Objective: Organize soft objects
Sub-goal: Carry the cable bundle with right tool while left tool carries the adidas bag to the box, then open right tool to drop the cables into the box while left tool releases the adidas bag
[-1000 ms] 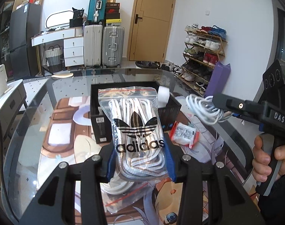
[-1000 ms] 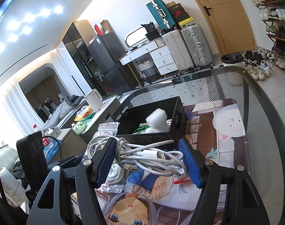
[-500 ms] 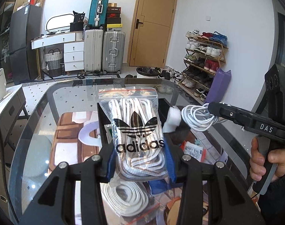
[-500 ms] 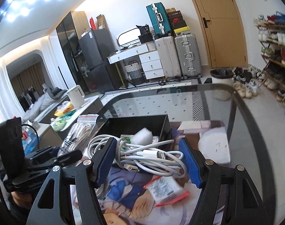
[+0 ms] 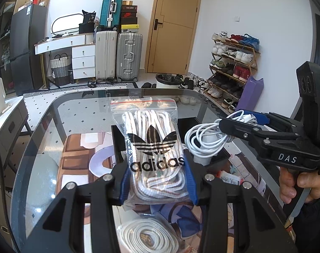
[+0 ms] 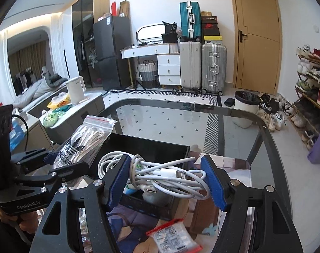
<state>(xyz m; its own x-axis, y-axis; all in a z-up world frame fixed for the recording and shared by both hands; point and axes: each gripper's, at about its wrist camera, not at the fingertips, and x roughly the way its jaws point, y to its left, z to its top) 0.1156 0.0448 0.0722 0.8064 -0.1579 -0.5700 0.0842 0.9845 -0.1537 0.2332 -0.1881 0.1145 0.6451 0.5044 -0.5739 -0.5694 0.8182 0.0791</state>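
Observation:
My left gripper [image 5: 156, 175] is shut on a clear zip bag of white laces [image 5: 153, 145] printed with an adidas logo, held upright above the near wall of the black box [image 5: 117, 145]. My right gripper [image 6: 167, 181] is shut on a bundle of white charging cables [image 6: 157, 175] and hangs over the black box [image 6: 147, 145]. In the left wrist view the right gripper [image 5: 240, 120] carries the cables [image 5: 204, 139] over the box's right side. In the right wrist view the left gripper [image 6: 61, 164] with the bag [image 6: 84, 139] is at the left.
The box sits on a glass table [image 5: 44, 130] over a printed mat [image 5: 75, 158]. A second bag of coiled white lace [image 5: 147, 236] lies near the front edge. A red-edged packet [image 6: 174, 240] lies in front of the box. A person's hand [image 5: 295, 185] grips the right handle.
Both grippers have moved forward across the table with their loads, now over the black box. The right gripper has rolled level. The red-edged packet has slipped behind them.

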